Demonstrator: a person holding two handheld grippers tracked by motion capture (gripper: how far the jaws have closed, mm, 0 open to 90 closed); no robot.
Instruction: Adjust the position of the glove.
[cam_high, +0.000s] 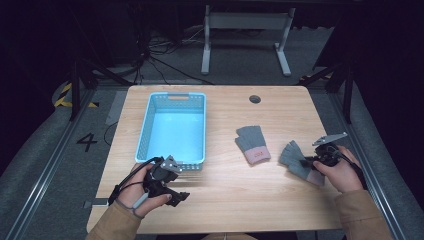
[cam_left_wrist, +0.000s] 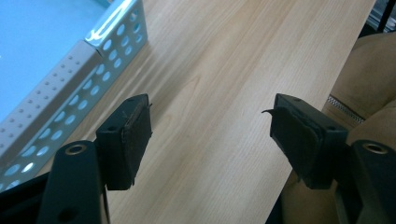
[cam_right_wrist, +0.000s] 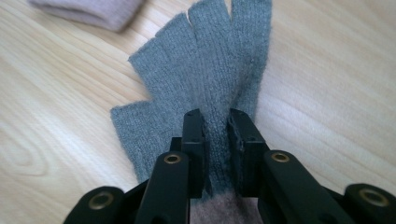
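the left gripper (cam_high: 172, 192) hovers spread and empty just beside the blue basket (cam_high: 145, 131), while the right gripper (cam_right_wrist: 217, 135) pinches the grey glove (cam_right_wrist: 210, 70) at the table's right; lift only once the knit is firmly caught.

Grey glove (cam_right_wrist: 205, 79) with pink cuff, light blue perforated basket (cam_high: 172, 127), pale wood-grain table (cam_high: 235, 195)

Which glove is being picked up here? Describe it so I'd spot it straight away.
Start at the wooden table and look past the blue basket to the right-hand edge. Two grey fingerless gloves with pink cuffs lie there; it is the right glove, nearest the edge. Unlike the middle glove, which lies untouched, this one has a fold of its knit pinched between the right gripper's black jaws.
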